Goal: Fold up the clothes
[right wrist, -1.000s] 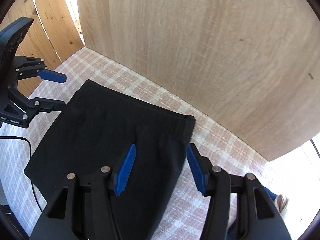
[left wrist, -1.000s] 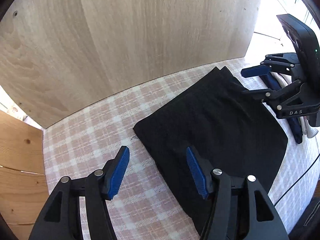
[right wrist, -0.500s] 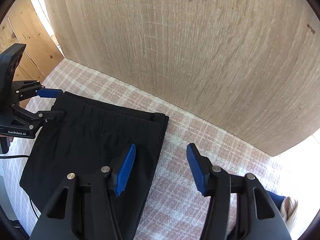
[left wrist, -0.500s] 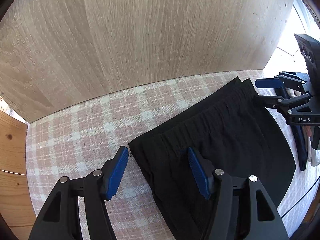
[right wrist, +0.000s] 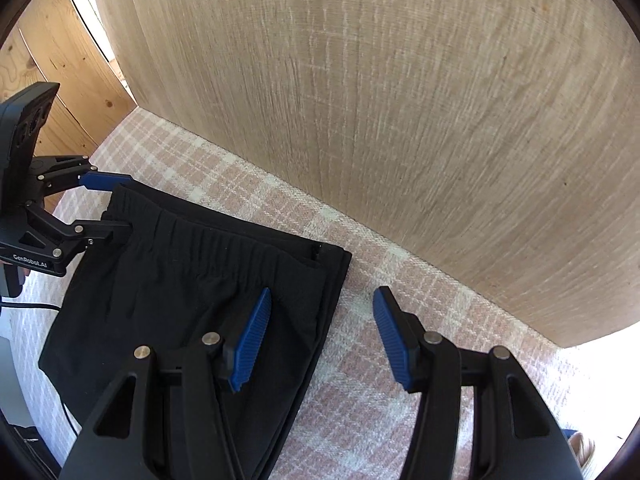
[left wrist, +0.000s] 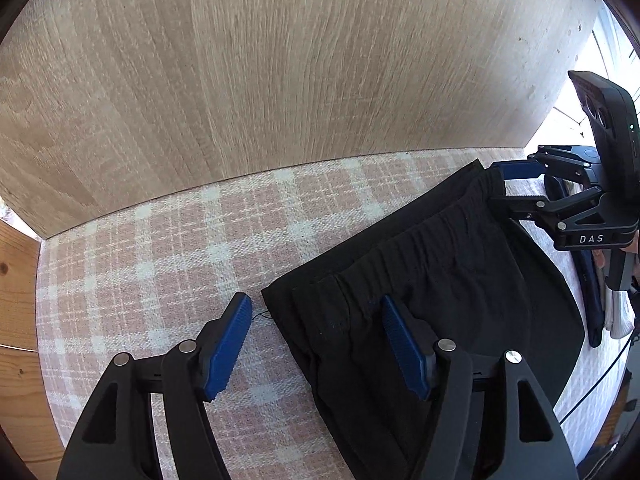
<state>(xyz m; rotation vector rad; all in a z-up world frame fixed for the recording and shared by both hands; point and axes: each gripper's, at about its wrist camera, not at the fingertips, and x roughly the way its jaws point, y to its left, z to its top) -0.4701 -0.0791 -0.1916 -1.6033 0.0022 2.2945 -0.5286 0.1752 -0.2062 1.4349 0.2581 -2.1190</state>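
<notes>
Black shorts (left wrist: 440, 280) folded flat on pink-checked bench (left wrist: 180, 248), waistband toward wooden wall (left wrist: 280, 60), long axis along that wall. Left claw (left wrist: 316, 344) spread wide over one waistband corner; right claw (right wrist: 320, 336) likewise wide at opposite corner, gripping nothing.

"DAS" on your right gripper (left wrist: 505, 184), "GenRobot.AI" on your left gripper (right wrist: 120, 204), no other legible text

The left gripper (left wrist: 316, 340) is held with its jaws spread wide, pointing toward 12 o'clock. The right gripper (right wrist: 322, 334) is likewise held parted, nothing being clasped.
</notes>
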